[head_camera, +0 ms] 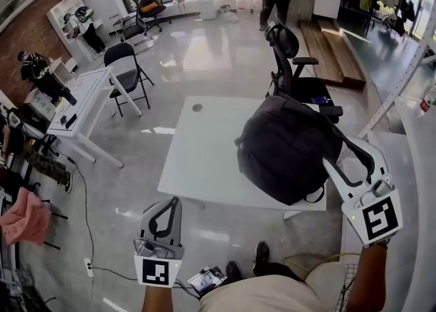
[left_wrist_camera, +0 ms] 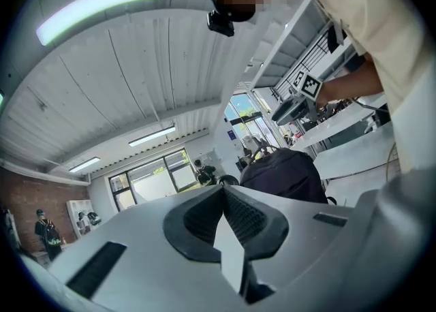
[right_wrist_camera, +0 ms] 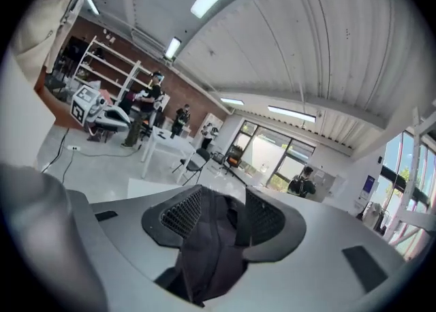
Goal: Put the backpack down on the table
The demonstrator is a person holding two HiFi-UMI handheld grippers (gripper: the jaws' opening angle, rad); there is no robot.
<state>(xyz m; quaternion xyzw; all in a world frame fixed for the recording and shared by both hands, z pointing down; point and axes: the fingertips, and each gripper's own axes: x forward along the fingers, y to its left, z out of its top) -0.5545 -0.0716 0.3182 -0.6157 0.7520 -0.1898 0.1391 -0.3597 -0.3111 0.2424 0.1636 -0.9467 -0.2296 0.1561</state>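
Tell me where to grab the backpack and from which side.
Probably the thin strap loop at the backpack's near right edge, coming in from the right, where the right hand-held gripper is. The rounded body looks too bulky for the jaws; the strap fits.

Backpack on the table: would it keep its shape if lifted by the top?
Probably floppy: the backpack slumps in a rounded heap on the table, and its fabric folds loosely inside the right hand-held gripper. It bulges, so likely fairly heavy, unlikely to roll.
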